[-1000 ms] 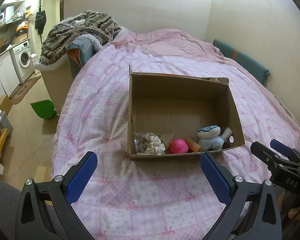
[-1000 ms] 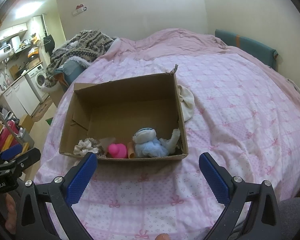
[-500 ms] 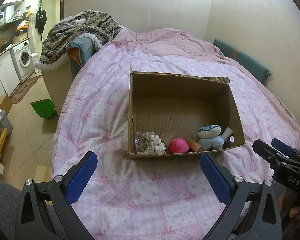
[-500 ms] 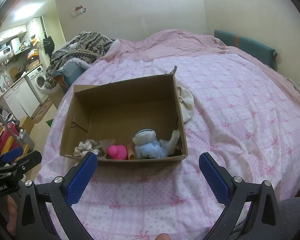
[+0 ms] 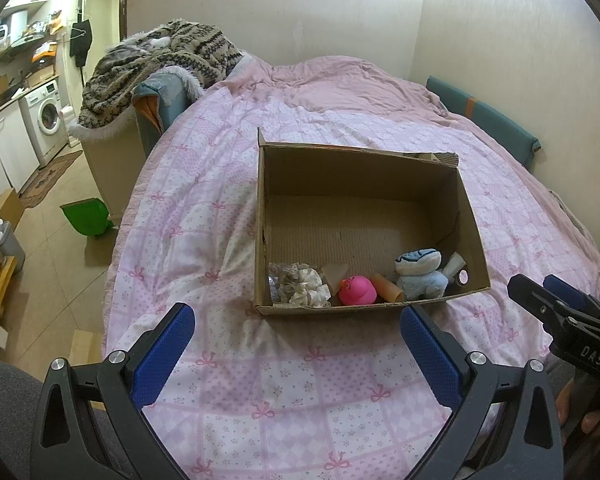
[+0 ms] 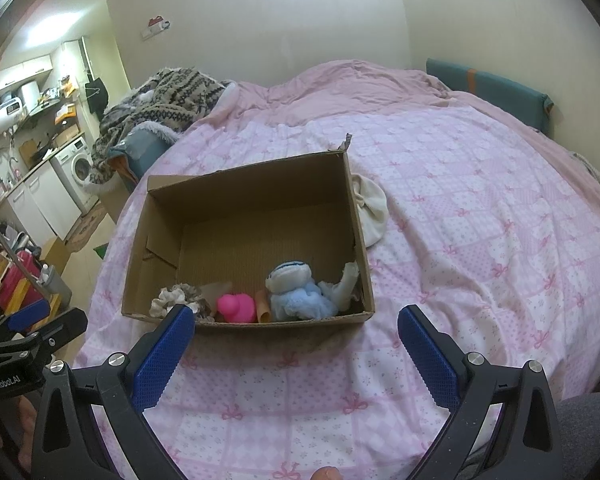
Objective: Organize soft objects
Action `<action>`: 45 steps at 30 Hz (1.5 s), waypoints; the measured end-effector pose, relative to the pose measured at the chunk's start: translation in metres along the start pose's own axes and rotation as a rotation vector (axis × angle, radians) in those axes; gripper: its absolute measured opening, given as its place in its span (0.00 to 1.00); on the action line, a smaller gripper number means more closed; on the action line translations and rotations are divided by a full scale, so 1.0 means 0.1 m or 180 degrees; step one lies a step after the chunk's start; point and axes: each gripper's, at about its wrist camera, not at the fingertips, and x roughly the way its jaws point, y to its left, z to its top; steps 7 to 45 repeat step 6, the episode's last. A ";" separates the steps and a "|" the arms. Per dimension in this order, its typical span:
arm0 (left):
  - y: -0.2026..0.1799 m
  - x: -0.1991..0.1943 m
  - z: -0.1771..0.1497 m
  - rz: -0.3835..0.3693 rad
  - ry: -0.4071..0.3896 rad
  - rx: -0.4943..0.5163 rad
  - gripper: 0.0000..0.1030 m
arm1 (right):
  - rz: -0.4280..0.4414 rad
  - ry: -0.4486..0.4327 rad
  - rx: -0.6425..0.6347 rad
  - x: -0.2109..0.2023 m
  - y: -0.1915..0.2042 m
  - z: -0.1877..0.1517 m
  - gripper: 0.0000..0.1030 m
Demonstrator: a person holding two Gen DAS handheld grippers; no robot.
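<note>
1. Bed with pink bow-patterned quilt (image 5: pixel 236 364); brown cardboard box (image 5: pixel 364 168) sits on it
2. Left gripper (image 5: pixel 296 344) and right gripper (image 6: pixel 296 344), both spread wide, empty, hovering near the box
3. Along the box's near wall: pale blue plush toy (image 6: pixel 300 296); cream fabric scrunchie (image 5: pixel 304 290); pink rubber duck (image 6: pixel 236 307)
4. White cloth (image 6: pixel 370 210) just outside the box

Here's the bed (image 5: pixel 204 236), spread with a pink checked quilt with little bows. An open cardboard box (image 5: pixel 364 160) sits right on it, and a cream cloth bundle (image 6: pixel 372 212) lies on the quilt touching the box's right wall.
</note>
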 end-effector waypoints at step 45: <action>0.00 0.00 0.00 0.0007 -0.0002 0.0007 1.00 | 0.0003 -0.0001 0.0002 0.00 0.00 0.00 1.00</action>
